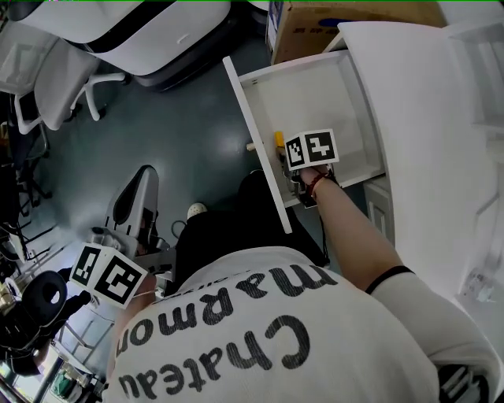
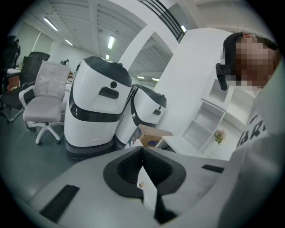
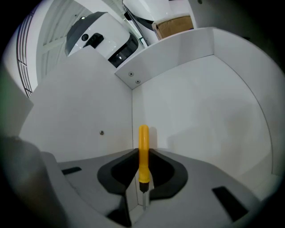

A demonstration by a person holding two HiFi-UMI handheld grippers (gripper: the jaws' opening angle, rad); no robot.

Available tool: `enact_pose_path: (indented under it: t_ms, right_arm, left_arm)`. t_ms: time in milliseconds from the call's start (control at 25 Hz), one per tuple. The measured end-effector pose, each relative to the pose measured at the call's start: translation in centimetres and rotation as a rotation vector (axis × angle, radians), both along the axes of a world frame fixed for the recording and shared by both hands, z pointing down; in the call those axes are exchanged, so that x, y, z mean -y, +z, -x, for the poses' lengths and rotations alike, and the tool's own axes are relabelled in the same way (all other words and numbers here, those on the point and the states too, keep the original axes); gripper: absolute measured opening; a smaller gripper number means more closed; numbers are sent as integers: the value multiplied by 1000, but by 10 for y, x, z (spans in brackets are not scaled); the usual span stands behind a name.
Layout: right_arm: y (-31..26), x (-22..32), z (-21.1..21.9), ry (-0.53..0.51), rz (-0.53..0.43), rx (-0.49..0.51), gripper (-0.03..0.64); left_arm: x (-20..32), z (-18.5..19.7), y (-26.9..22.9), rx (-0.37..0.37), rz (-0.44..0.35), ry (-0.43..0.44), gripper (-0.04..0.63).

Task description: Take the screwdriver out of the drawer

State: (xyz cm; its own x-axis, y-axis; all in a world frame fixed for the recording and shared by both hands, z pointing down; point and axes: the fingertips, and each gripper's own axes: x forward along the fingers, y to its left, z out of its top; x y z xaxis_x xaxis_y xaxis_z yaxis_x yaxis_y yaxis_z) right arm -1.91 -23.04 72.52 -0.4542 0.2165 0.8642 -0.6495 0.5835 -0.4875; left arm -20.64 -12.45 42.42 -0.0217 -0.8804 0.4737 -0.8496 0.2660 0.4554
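Note:
A yellow-handled screwdriver (image 3: 143,147) stands between the pads of my right gripper (image 3: 143,156), handle pointing away and metal shaft toward the camera. The pads press on the handle from both sides. In the head view that gripper (image 1: 283,157) reaches down into the open white drawer (image 1: 331,86), close behind its front panel, and the screwdriver's (image 1: 278,140) yellow tip shows beside the marker cube. My left gripper (image 1: 142,179) hangs low at the person's left side, far from the drawer. In its own view the left gripper (image 2: 142,152) has its jaws together with nothing held.
The drawer's front panel (image 1: 256,134) juts out over the dark floor. A white cabinet top (image 1: 425,118) lies to the right, a cardboard box (image 1: 346,24) behind the drawer. White robot bodies (image 2: 98,107) and an office chair (image 2: 46,93) stand to the left.

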Motion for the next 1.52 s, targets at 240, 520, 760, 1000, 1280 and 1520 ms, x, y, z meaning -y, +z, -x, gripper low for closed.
enact_pose_path:
  t_ms: [240,520,760,1000,1280,1520]
  right_arm:
    - [-28,22,-5,95,-63,47,78]
    - [-85,41,-11,178,-164,154,78]
    - [-134,53,-14,254,-262,242,78]
    - [-180,52,-16,289,-361,299,78]
    - [-249,47,-13,364,-567,323,78]
    - [-306,7,-25,488,-692,311,78]
  left_arm:
    - [14,-11,-11,-5,-38,59,23]
    - [34,-27,-25,-5,-107,127,23]
    - [45,-37,-39,-9,-165,187,23]
    - [44,-42,-57,-2,-226,243,23]
    - [37,-30,-83,-8,-324,368,23]
    - [14,-19,-116,-3,-382,474,23]
